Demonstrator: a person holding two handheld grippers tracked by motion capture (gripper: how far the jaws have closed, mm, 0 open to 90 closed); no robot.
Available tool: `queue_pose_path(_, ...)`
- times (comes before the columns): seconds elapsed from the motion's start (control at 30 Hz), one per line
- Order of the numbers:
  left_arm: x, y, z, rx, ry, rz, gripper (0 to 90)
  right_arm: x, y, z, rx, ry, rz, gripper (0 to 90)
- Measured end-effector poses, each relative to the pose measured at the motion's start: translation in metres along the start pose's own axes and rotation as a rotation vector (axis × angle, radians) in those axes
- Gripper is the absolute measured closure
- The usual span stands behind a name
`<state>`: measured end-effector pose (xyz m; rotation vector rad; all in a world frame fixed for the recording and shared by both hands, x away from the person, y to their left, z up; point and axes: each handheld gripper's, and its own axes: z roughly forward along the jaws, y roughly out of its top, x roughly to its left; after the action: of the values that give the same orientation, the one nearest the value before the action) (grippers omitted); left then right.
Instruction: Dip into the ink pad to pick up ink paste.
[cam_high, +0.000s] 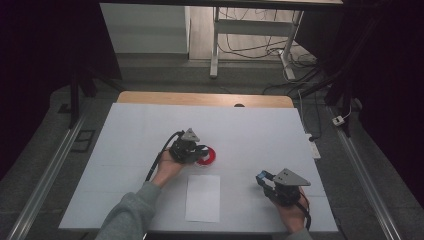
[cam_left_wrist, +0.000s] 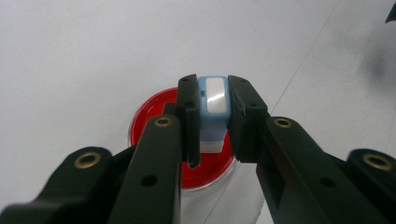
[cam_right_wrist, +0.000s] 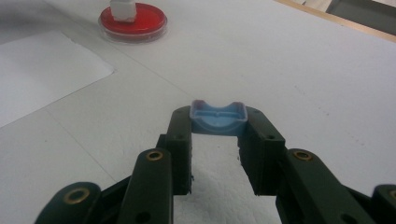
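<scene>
Dim room, evenly lit table (near jaws blurred).

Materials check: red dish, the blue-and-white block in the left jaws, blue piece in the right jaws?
Red dish: probably clear plastic, with a see-through rim around a glossy red inside. Blue-and-white block: looks like moulded plastic; its white face glints. Blue piece: likely thin moulded plastic, smooth and semi-gloss, with a raised lip.

The red dish is partly hidden behind the left gripper's black fingers.
</scene>
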<state>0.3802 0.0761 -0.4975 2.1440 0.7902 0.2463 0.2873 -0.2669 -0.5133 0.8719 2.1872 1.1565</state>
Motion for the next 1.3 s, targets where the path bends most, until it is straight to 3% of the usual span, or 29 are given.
queue_pose_path(0.6,-0.0072,0.0014,0.0061,0.02,0.02,0.034,75.1,0.0,-0.0008,-0.0002,0.006,-0.002,-0.006,65.5)
queue_pose_path(1.3,-0.0082,-0.0001,0.009,0.026,0.027,0.031,75.2,-0.001,-0.0006,-0.001,0.006,-0.008,-0.013,65.6)
